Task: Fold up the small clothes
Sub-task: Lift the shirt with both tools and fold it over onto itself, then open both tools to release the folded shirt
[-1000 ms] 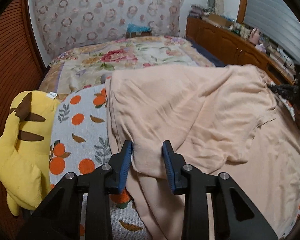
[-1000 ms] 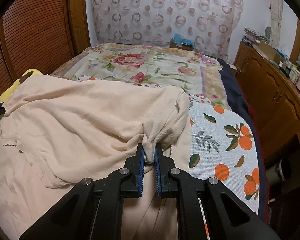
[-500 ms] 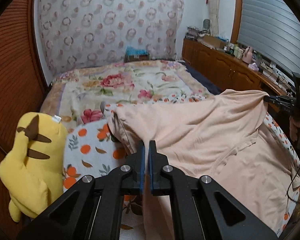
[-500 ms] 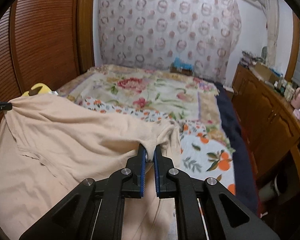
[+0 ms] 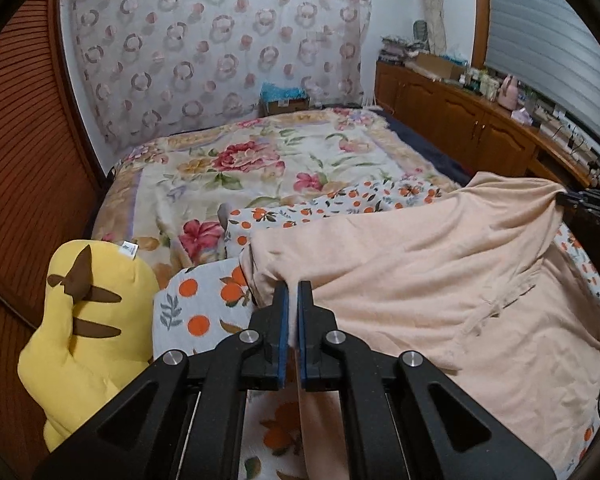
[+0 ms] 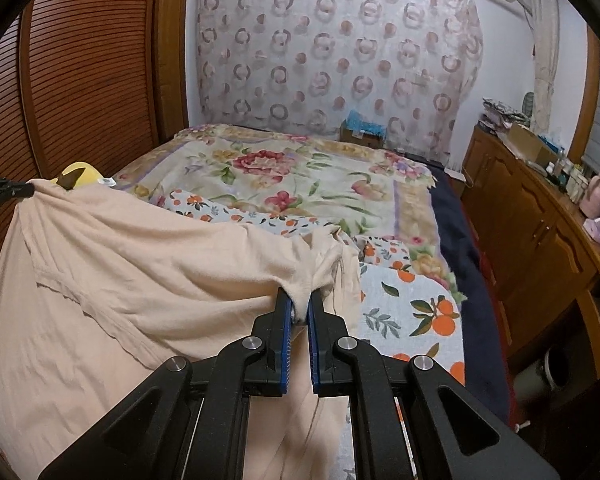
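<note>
**Both grippers clamped on the shirt, held up over the bed**

So here you had the left gripper [image 5: 292,292] clenched on one corner of the peach shirt [image 5: 420,280], blue pads [image 5: 283,320] nearly together with a thin fold of cloth between them. Your right gripper [image 6: 299,306] was doing the same at the other end, jaws grasping a thicker bunch of the shirt [image 6: 140,272], which bulged out just past the tips.

The shirt was stretched between the two grippers, raised along its far edge and sagging toward the near side, where it draped over the bed. In the left view you could spot the right gripper [image 5: 580,202] at the far right, pinching the raised corner; in the right view the left gripper [image 6: 4,192] poked in at the far left edge.

Under the shirt lay the orange-print sheet [image 5: 196,308], showing to the left of the cloth in the left view and to the right in the right view [image 6: 412,312]. Farther off was the floral blanket [image 5: 260,160]. The yellow plush [image 5: 84,320] sat at the near left, just beside the sheet, against the wood panel [image 5: 24,160]. A cabinet [image 6: 540,232] ran along the right side, with clutter on top too small to make out.
</note>
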